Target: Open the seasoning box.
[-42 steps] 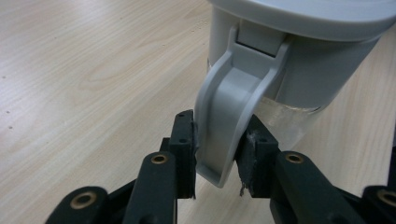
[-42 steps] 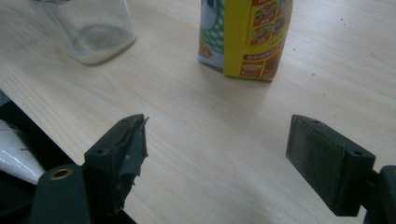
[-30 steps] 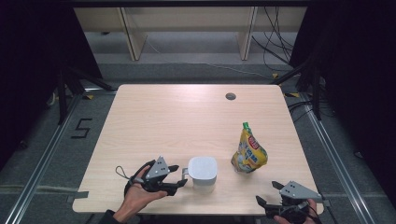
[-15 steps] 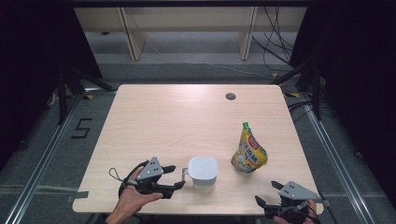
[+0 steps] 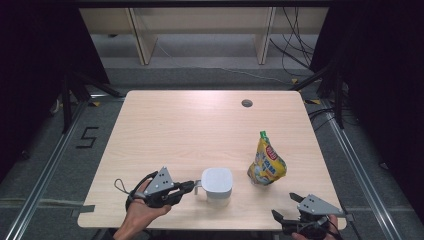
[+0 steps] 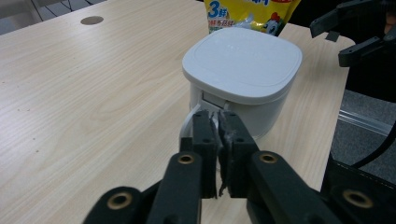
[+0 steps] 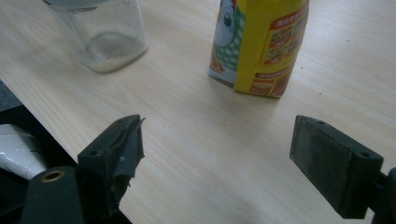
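A white container (image 5: 216, 183) with a square lid and a side handle stands near the table's front edge. In the left gripper view the container (image 6: 243, 70) is right ahead, and my left gripper (image 6: 218, 116) is shut on its thin white handle. From above, the left gripper (image 5: 192, 186) lies just left of the container. A yellow snack bag (image 5: 266, 165) stands upright to the container's right. My right gripper (image 5: 285, 206) hovers open at the front right edge, nothing between its jaws. In the right gripper view the gripper (image 7: 219, 135) faces the bag (image 7: 259, 46) and the container's translucent body (image 7: 105, 37).
The light wooden table (image 5: 190, 130) has a small round cable hole (image 5: 246, 103) at the back right. Shelving legs and cables lie on the floor beyond the table. The front edge runs close under both grippers.
My left hand has shifted slightly at the container's handle. The container, the bag and the right gripper have stayed where they were.
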Available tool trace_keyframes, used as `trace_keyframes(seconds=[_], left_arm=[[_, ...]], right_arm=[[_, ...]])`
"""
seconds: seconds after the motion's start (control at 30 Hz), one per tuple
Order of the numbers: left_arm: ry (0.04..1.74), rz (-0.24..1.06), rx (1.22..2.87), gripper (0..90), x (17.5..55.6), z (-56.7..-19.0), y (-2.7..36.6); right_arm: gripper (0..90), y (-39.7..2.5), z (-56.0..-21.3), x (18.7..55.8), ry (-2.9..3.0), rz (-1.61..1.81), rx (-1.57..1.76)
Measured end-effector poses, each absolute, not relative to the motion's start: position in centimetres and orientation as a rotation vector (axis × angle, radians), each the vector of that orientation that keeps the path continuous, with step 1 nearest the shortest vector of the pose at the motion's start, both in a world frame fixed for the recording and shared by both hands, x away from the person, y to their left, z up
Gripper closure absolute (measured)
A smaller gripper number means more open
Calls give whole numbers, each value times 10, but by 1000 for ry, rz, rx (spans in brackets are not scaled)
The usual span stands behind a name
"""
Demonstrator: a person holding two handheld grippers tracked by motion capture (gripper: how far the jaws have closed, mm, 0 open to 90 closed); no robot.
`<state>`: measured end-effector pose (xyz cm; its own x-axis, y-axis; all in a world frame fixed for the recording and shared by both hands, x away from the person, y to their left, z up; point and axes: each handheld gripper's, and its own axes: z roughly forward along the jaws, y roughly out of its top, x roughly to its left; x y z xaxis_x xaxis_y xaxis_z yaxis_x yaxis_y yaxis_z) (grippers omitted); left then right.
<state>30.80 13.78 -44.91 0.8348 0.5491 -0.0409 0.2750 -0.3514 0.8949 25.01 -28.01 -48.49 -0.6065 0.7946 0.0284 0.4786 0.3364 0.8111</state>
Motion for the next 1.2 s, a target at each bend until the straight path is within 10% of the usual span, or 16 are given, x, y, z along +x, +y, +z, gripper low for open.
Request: trace_keyframes(seconds=[1.2], left_arm=[[589,293,1939,888,329,-434,113]], right_arm=[[301,-279,-482,252,2233,1185,1052]])
